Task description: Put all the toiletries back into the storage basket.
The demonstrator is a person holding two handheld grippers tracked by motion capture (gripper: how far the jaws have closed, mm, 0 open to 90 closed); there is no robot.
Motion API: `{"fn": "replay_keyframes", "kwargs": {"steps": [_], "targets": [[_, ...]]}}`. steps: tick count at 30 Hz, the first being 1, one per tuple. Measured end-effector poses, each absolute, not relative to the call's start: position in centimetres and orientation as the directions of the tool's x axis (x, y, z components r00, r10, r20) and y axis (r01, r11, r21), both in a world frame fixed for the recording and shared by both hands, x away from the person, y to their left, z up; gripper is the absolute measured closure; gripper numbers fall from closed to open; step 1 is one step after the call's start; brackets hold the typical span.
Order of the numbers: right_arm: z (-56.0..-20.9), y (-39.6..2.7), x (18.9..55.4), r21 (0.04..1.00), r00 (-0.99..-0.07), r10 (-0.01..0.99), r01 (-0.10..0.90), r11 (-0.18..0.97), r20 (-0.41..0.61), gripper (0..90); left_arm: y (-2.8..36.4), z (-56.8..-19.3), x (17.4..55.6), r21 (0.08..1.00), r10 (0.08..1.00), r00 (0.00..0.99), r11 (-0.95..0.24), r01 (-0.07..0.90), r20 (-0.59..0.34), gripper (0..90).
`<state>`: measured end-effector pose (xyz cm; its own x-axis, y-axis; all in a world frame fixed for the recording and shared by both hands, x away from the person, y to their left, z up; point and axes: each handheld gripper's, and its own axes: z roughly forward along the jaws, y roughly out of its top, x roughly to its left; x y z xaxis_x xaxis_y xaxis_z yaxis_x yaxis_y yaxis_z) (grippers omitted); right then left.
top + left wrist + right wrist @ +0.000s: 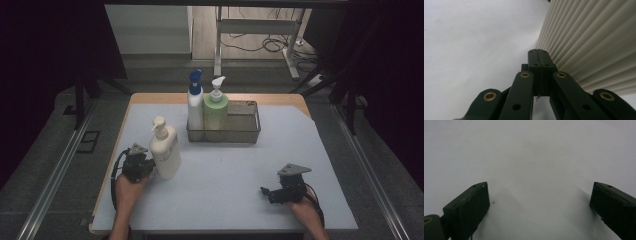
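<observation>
A cream pump bottle (164, 148) with a ribbed body stands at the left of the pale mat (225, 185). My left gripper (141, 163) is right beside its left side; its two black jaws are pressed flat together with nothing between them, and the ribbed cream wall (594, 37) rises just to the right of the shut tips (537, 51). My right gripper (266, 193) rests low on the mat at the front right, jaws spread wide over bare mat (539, 205), holding nothing.
A wire basket (240, 131) at the back middle holds a white bottle with a blue pump (195, 102) and a green bottle with a white pump (215, 107). The table's wooden edge (150, 98) shows at the back; dark floor and rails flank both sides.
</observation>
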<state>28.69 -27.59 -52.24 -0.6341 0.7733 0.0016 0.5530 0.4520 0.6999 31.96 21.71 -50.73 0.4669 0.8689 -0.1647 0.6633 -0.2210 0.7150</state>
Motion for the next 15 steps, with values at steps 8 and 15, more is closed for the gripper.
{"fn": "replay_keyframes", "kwargs": {"steps": [8,15], "targets": [[-52.22,-27.56,28.67,0.699,-0.632,0.775,0.554,0.453,-0.001,2.1,20.91,-51.27,31.62,0.717,0.854,0.488,-0.224,0.661,-0.183,89.4],[-52.22,-27.55,28.67,0.698,-0.632,0.775,0.555,0.453,0.000,2.1,20.78,-51.61,31.48,0.721,0.848,0.487,-0.203,0.662,-0.209,89.4]]}}
